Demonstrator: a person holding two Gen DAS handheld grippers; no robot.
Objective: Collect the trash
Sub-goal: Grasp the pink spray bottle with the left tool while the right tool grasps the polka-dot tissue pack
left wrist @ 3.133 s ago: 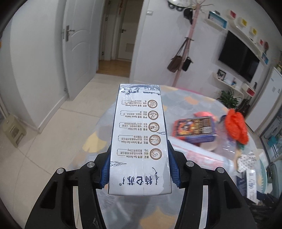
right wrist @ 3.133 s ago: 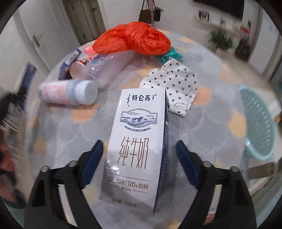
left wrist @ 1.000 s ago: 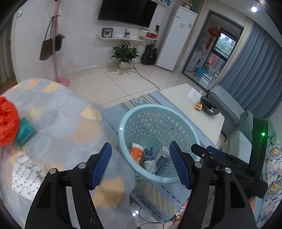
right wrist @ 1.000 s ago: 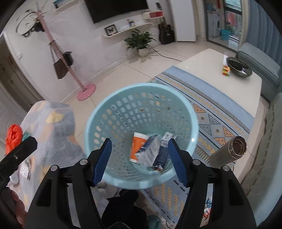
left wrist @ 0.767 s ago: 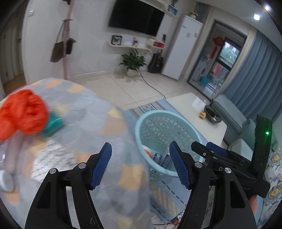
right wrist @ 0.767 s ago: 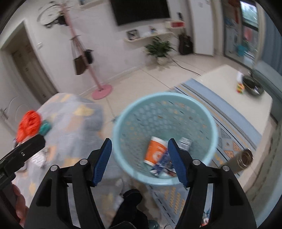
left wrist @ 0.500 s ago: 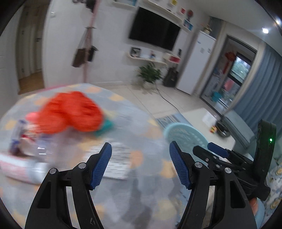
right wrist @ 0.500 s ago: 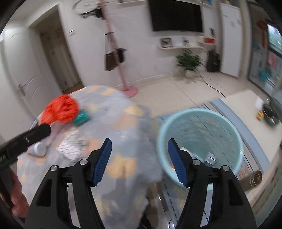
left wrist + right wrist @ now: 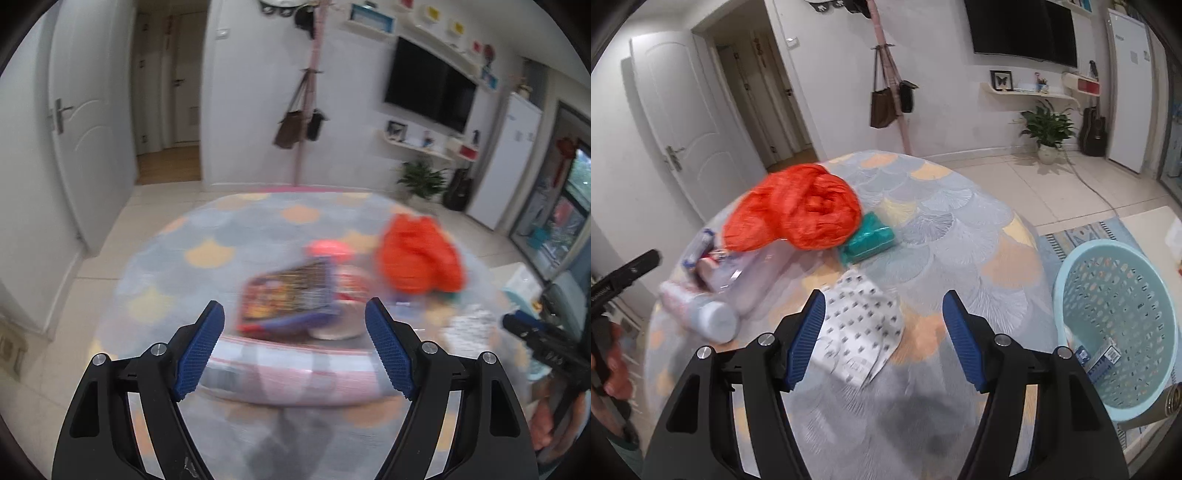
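The trash lies spread over the round bench (image 9: pixel 960 229), which wears a cloth of grey and orange scales; an orange plastic bag (image 9: pixel 798 210), crumpled into a ball, sits toward the far side, touching a green packet (image 9: pixel 868 240) on its right; a clear bottle (image 9: pixel 753 273) lies on its side in front of the bag, with a pink bottle (image 9: pixel 701 310) beside it at the left edge; a white wrapper with dark spots (image 9: pixel 860 325) lies flat nearer the camera, just beyond the right gripper (image 9: pixel 882 336). That gripper's jaws stand apart with nothing between them. In the left wrist view the picture is blurred; a colourful box (image 9: pixel 288 295) lies ahead of the left gripper (image 9: pixel 293 347), and the pink bottle (image 9: pixel 295 373) runs crosswise under it; the left gripper's jaws are opening and hold nothing. A pale blue basket (image 9: pixel 1119 325) stands on the floor to the right of the bench, with some cartons (image 9: pixel 1100 358) at its bottom. A coat stand (image 9: pixel 886 74) with bags hangs against the far wall.
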